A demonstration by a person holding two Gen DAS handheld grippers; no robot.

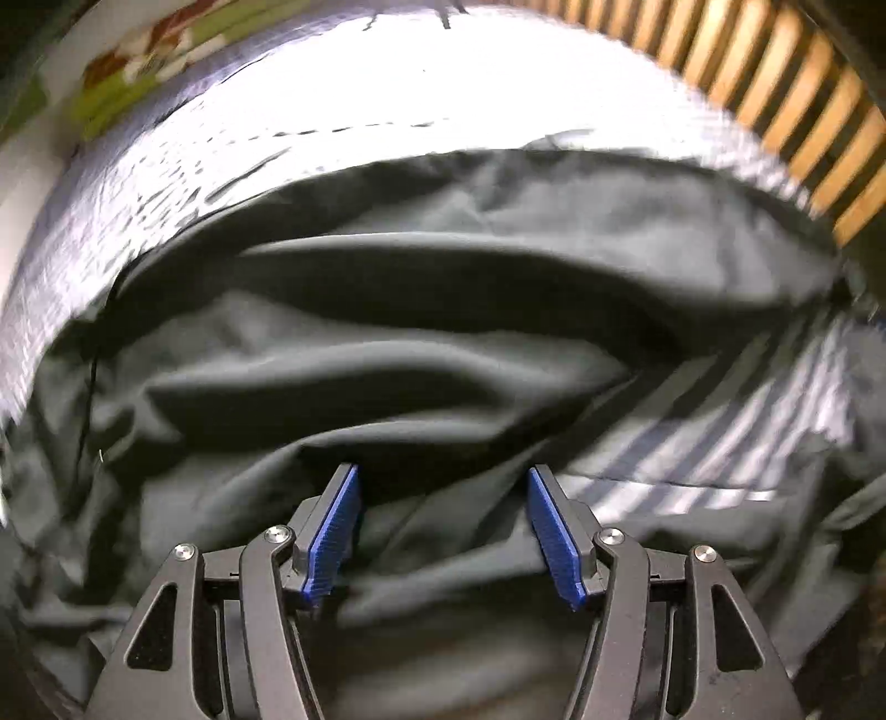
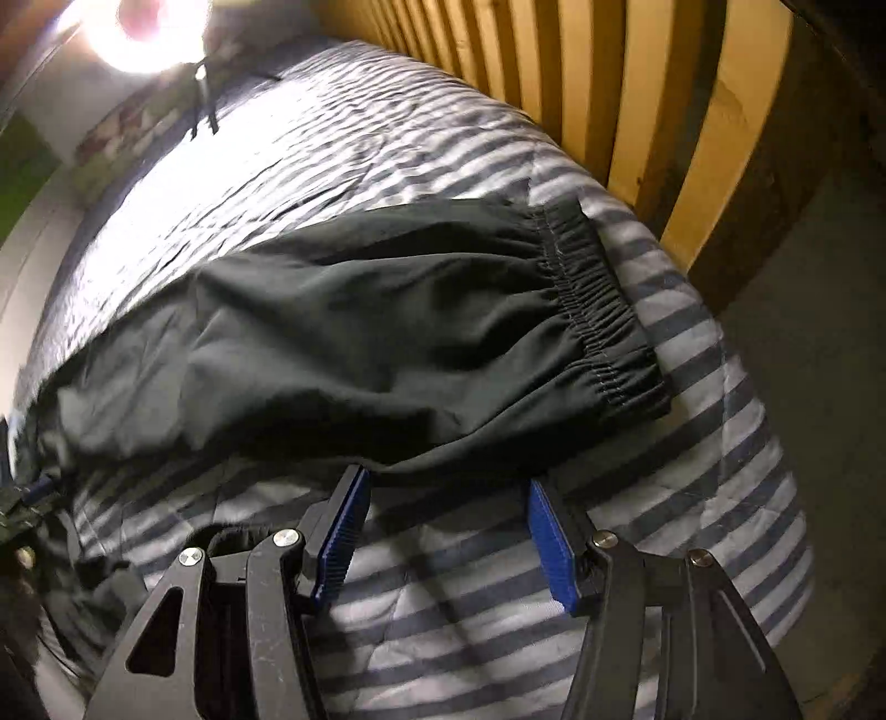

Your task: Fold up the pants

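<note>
Dark green-grey pants (image 1: 443, 310) lie rumpled in heavy folds on a striped bed cover. My left gripper (image 1: 442, 471) hovers straight over these folds, its blue pads (image 1: 332, 531) wide apart with loose cloth beneath them and nothing pinched. In the right wrist view the pants (image 2: 360, 332) spread across the bed and end in a gathered elastic band (image 2: 603, 321) at the right. My right gripper (image 2: 447, 477) points down at the near hem of that cloth, open, with only striped cover between its fingers.
The grey-and-white striped bed cover (image 2: 720, 471) runs to a wooden slatted board (image 2: 637, 111) behind it, also in the left wrist view (image 1: 775, 94). A bright lamp glare (image 2: 144, 27) washes out the far end. More dark cloth (image 2: 83, 554) bunches at the lower left.
</note>
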